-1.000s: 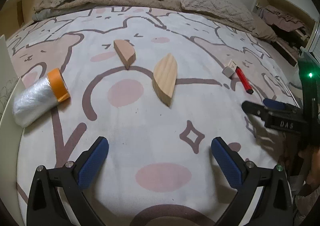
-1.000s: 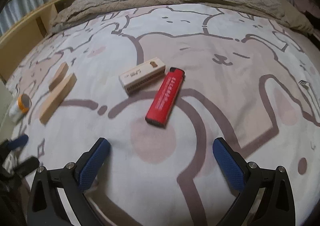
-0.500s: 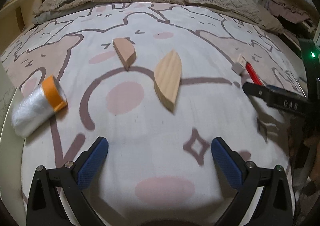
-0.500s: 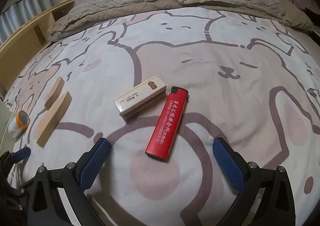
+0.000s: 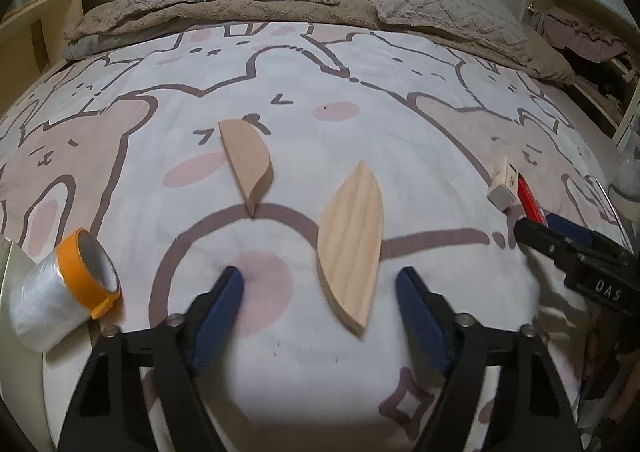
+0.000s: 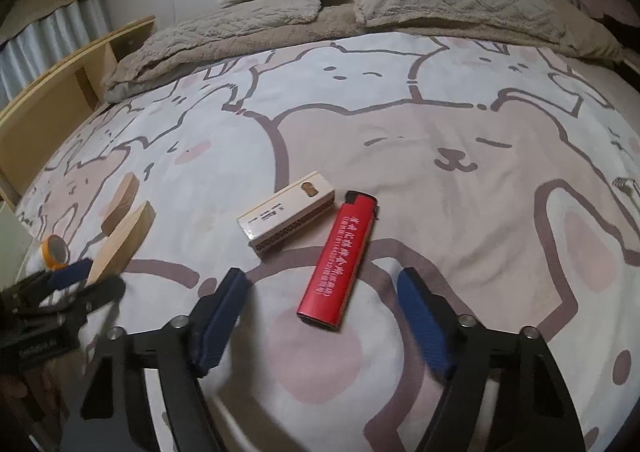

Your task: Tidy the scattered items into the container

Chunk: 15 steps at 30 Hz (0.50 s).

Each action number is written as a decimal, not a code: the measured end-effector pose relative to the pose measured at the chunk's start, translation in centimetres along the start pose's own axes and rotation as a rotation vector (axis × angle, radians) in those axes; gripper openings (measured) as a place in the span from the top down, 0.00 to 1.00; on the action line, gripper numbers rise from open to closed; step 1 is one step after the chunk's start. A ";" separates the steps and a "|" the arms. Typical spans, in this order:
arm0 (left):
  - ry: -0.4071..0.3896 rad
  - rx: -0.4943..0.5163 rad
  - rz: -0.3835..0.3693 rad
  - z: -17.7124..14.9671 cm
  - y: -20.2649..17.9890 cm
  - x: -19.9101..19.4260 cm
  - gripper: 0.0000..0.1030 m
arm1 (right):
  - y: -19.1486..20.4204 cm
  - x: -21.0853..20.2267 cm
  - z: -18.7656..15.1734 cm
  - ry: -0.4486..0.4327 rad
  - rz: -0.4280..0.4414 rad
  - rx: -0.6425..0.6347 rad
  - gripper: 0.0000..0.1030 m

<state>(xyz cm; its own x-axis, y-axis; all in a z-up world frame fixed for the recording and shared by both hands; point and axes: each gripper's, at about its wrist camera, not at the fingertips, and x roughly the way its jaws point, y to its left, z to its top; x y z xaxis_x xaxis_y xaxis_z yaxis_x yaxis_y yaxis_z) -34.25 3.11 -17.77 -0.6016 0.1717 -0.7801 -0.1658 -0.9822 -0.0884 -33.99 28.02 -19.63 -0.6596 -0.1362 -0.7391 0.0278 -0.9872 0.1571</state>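
A leaf-shaped wooden block [image 5: 352,236] lies on the bear-print bedspread. Its near end sits between the blue pads of my left gripper [image 5: 320,272], whose jaws are closing with a gap on both sides. A red lighter [image 6: 340,256] lies with its near end between the pads of my right gripper [image 6: 320,274], also closing and not touching it. A half-round wooden block [image 5: 246,159], a film roll with an orange core [image 5: 64,292] and a small pale box [image 6: 286,217] lie loose on the bed.
A pale container wall [image 5: 6,264] shows at the far left beside the roll. Pillows and a folded blanket [image 6: 248,31] lie at the head of the bed. A wooden shelf [image 6: 60,91] stands on the left, and a small metal item [image 6: 624,185] lies at the right edge.
Both pairs of jaws have narrowed from wide open. My left gripper moved forward until the leaf block's end came between its pads. The lighter now sits closer, between the right pads.
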 end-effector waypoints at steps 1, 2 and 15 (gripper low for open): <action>-0.004 -0.003 -0.003 0.1 0.1 0.0 0.39 | 0.3 0.0 0.0 0.000 -0.005 -0.016 0.33; -0.009 -0.004 -0.009 0.1 0.1 0.0 0.47 | 0.7 0.0 0.0 0.000 -0.010 -0.036 0.39; -0.033 0.130 -0.051 -0.9 -2.7 -1.3 0.72 | 1.9 -0.7 -0.6 -0.008 0.088 -0.113 0.71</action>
<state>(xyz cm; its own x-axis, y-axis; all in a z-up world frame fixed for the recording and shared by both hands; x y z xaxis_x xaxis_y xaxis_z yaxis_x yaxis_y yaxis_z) -32.29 5.46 -17.06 -0.6152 0.2253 -0.7555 -0.2953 -0.9544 -0.0442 -33.09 26.18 -19.21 -0.6572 -0.2224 -0.7202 0.1697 -0.9746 0.1461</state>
